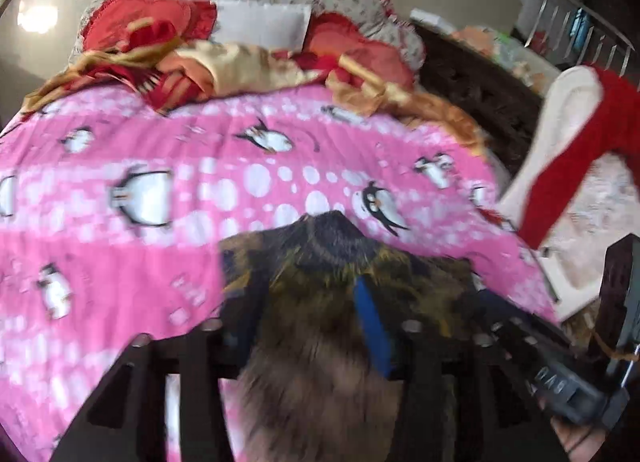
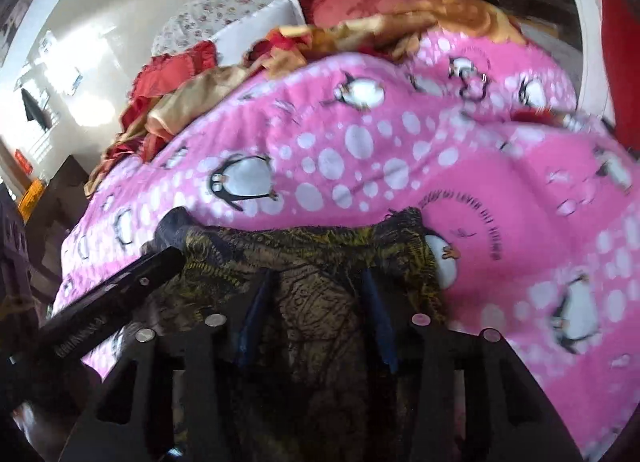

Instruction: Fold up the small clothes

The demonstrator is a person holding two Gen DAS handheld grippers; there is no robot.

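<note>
From my station, the dark patterned garment (image 1: 340, 262) runs under the left gripper (image 1: 316, 326), near portion blurred. I cannot confirm pad contact at the right gripper (image 2: 316, 322). Pink penguin blanket (image 2: 400, 150) is cut off by frame edges.

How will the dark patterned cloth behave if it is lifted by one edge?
The dark patterned cloth is probably floppy: it already sags in folds and creases over the pink blanket. It looks thin, so likely light for its size. It may drag rather than slide, because the blanket under it seems soft and fuzzy.
</note>
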